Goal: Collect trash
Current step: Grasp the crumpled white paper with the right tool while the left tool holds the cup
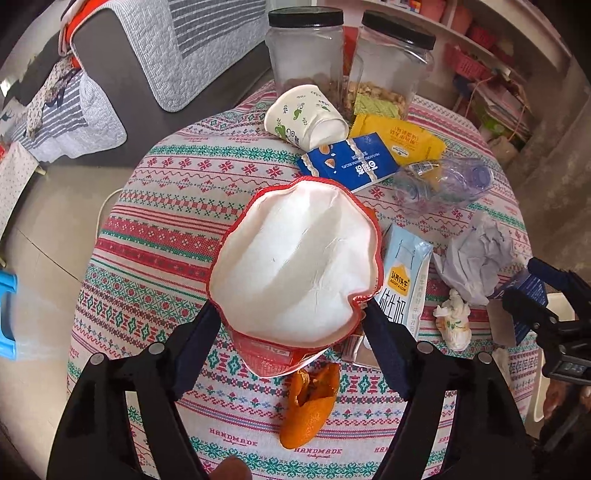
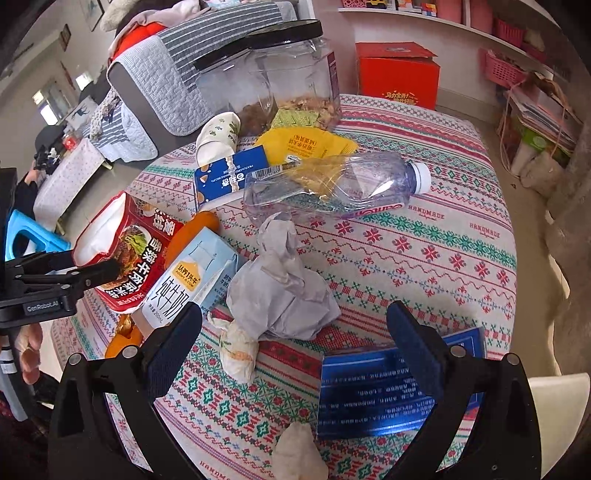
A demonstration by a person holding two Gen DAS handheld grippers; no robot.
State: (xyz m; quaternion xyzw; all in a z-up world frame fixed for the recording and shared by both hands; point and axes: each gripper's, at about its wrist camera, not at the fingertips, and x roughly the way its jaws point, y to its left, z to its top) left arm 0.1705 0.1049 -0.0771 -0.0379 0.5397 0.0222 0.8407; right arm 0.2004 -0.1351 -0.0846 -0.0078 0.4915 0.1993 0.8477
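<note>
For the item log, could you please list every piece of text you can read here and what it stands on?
"HANDMADE": tablecloth.
"ADOPT A COW", "200mL": milk carton.
"GenRobot.AI": left gripper.
"MILK FLAVORED ALMOND BISCUITS" is only roughly legible: blue biscuit packet.
Chinese print, not transcribed: noodle cup, yellow wrapper, red box.
Too blurred: bottle label, blue card.

We see a round table under a patterned cloth, beside a grey sofa draped with a quilted cover. Behind it, white wall shelves hold pink baskets, above a pale tiled floor.
</note>
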